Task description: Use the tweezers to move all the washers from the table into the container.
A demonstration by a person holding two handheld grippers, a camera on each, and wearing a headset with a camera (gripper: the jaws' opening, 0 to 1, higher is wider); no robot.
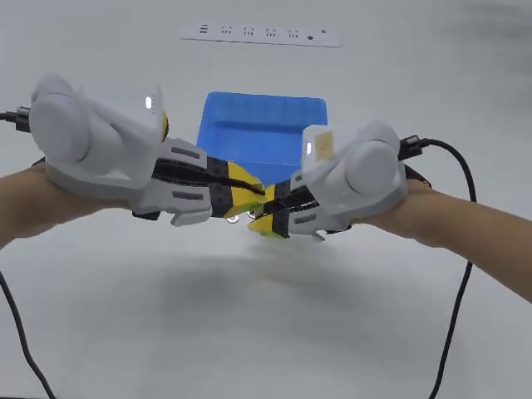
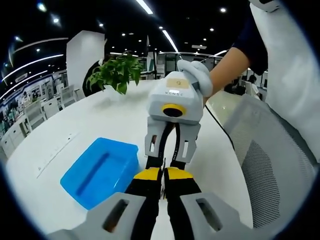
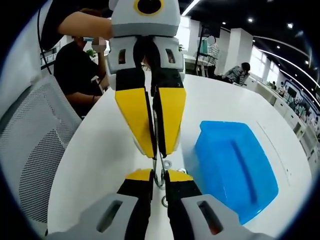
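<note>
Clamping tip-to-tip, left gripper and right gripper both pinch the tweezers — washers lie just beneath, container beside.

We count 2 tools, the left tool and the right tool. Between them is 1 pair of tweezers. On the 1 counter we count 1 blue container and 1 power strip. In the right gripper view we make out 2 washers and 1 mesh chair. The left gripper view shows 1 plant.
</note>
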